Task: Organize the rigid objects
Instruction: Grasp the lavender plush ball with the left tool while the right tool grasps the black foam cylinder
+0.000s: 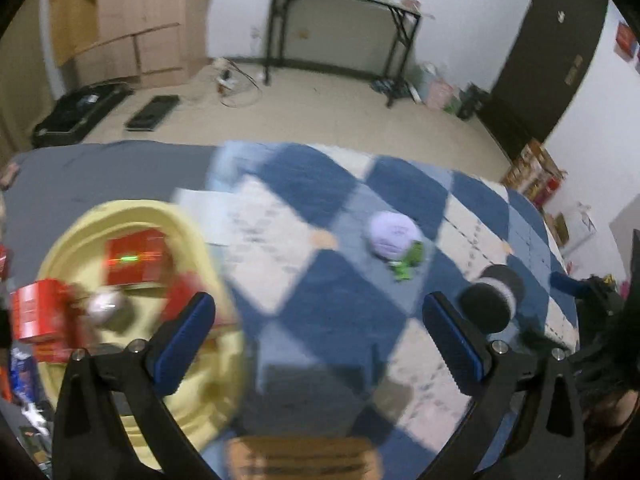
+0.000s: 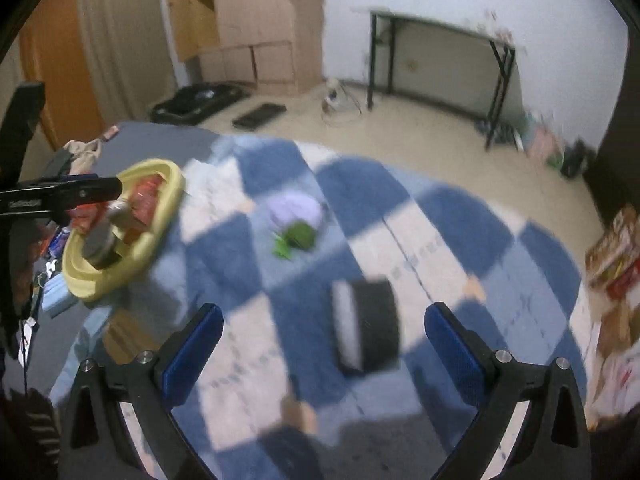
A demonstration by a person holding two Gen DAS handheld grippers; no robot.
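Note:
A yellow basin (image 1: 188, 236) (image 2: 172, 184) sits at the left of the blue-and-white checkered blanket (image 1: 328, 312) (image 2: 460, 208). It holds red boxes (image 1: 134, 256) and a round metal can (image 1: 106, 308) (image 2: 100, 246). A purple round box with a green piece (image 1: 394, 236) (image 2: 296, 216) lies mid-blanket. A black cylinder with a white band (image 1: 494, 296) (image 2: 366, 326) lies on its side. My left gripper (image 1: 320, 340) is open and empty beside the basin. My right gripper (image 2: 324, 344) is open and empty, just short of the black cylinder.
A brown flat object (image 1: 300, 456) (image 2: 128, 340) lies at the blanket's near edge. A black folding table (image 1: 344, 32) (image 2: 440, 56), a wooden cabinet (image 1: 132, 20) and black cases (image 1: 80, 112) stand on the floor beyond. Boxes (image 2: 616, 256) are stacked at right.

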